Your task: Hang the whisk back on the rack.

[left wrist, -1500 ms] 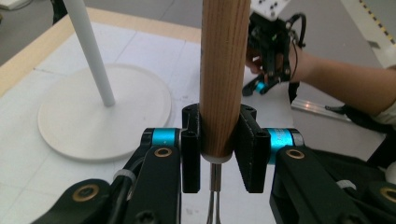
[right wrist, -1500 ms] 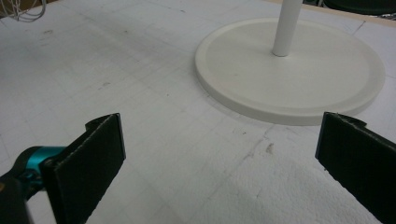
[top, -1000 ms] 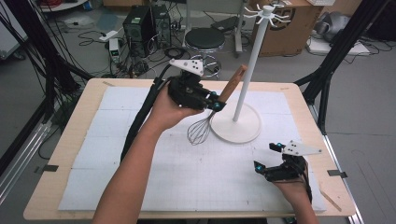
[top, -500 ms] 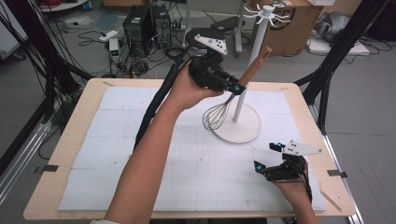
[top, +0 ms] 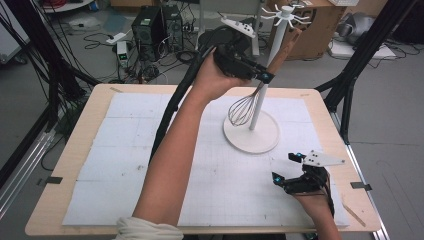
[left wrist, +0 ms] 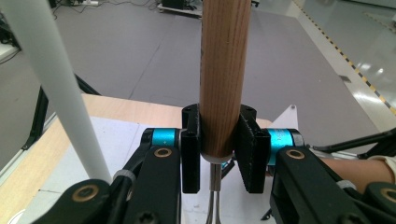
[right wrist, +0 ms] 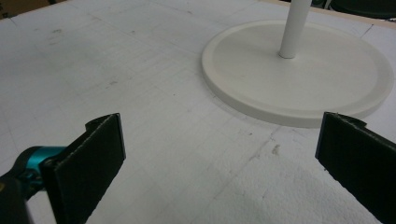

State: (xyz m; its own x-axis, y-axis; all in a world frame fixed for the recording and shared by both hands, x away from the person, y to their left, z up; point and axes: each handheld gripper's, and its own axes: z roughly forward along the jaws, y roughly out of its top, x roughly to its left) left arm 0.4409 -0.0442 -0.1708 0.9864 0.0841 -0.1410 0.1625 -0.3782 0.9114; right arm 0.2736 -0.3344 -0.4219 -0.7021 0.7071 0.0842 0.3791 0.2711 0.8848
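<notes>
A whisk with a wooden handle and a wire head hangs in the air beside the white stand's pole. My left gripper is shut on the handle's lower end, high above the table's far side. In the left gripper view the handle stands upright between the jaws, and the pole leans at the left. The stand's round base rests on the white mat; its hook crown is at the top. My right gripper stays open low over the mat near the front right.
The white mat covers most of the wooden table. The stand's base lies just ahead of my right gripper's jaws. Black frame legs stand off the right edge, and cables and equipment crowd the floor behind.
My left gripper has lifted the whisk up and toward the stand's top, with the handle tilting closer to the hooks. The right gripper has not moved.
</notes>
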